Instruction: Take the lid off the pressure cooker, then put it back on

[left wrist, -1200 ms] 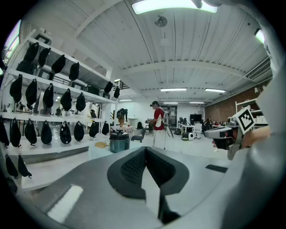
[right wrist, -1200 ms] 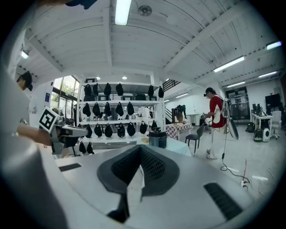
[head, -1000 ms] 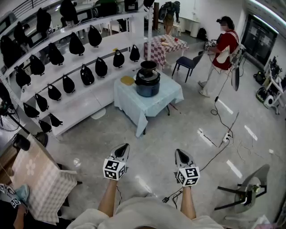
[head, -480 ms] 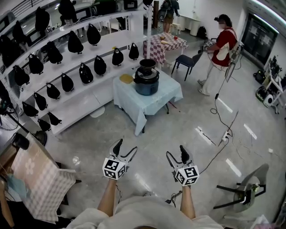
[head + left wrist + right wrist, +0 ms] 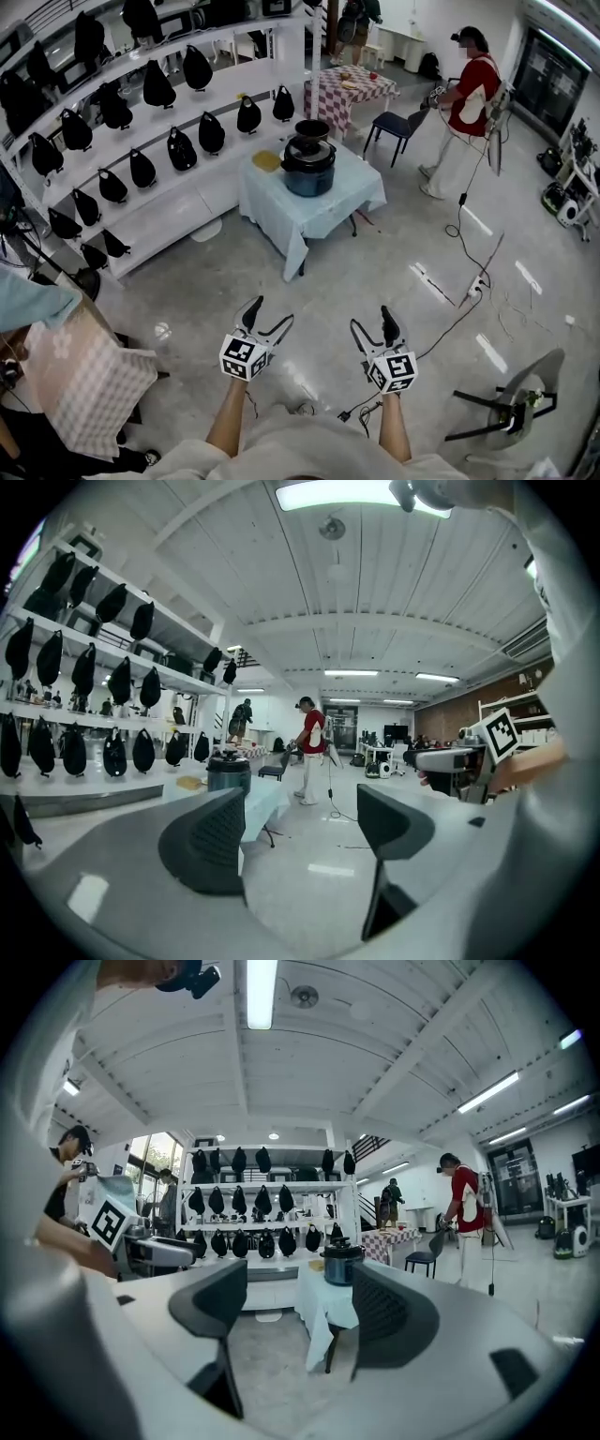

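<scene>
A dark blue pressure cooker (image 5: 309,176) with its black lid (image 5: 309,150) on stands on a small table with a light blue cloth (image 5: 323,214), far ahead across the floor. It also shows small in the left gripper view (image 5: 228,772) and the right gripper view (image 5: 342,1263). My left gripper (image 5: 269,316) and right gripper (image 5: 372,321) hover side by side over the floor, far short of the table. The jaws of both are opening, with nothing between them (image 5: 300,832) (image 5: 295,1312).
White shelves (image 5: 159,141) with several black bags run along the left. A person in a red shirt (image 5: 469,94) stands at the back right by a blue chair (image 5: 394,127) and a checkered table (image 5: 349,94). Cables (image 5: 459,309) cross the floor. A yellow item (image 5: 267,161) lies beside the cooker.
Both grippers went from shut to wide open. The left one edged a little forward; the right stayed about where it was.
</scene>
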### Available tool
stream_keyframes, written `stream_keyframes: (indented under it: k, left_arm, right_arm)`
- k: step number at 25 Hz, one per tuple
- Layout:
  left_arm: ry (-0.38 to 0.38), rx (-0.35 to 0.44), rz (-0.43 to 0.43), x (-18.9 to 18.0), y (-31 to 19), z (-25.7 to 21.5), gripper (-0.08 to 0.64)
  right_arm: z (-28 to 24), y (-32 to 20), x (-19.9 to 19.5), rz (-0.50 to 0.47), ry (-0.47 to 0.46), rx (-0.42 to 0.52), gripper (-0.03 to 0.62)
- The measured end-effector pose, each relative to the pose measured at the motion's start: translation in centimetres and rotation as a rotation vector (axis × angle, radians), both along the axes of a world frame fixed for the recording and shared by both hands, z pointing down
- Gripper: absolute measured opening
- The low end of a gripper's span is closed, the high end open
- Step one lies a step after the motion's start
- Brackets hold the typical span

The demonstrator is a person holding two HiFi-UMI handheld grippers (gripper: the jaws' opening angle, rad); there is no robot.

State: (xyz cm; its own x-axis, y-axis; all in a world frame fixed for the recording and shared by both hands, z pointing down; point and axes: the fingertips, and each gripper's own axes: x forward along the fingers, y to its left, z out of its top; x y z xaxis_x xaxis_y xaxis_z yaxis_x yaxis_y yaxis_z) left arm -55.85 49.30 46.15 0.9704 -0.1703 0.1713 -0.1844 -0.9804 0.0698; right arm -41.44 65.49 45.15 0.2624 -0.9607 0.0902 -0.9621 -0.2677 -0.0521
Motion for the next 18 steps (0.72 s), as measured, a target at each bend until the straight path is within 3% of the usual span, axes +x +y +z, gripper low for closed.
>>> stream_keyframes:
  k: [9,18]
  left_arm:
    - [-0.023,-0.018,-0.026,2.4,-2.3,1.5,0.357]
    - [-0.02,-0.034,0.013,10.4,-8.5,3.2,0.357]
  right_arm:
    - [1.5,-2.7,2.8,-0.032,-0.028,-0.023,0.325]
    - [2.4,-8.9,9.5,-0.013,-0.014,-0.045,0.325]
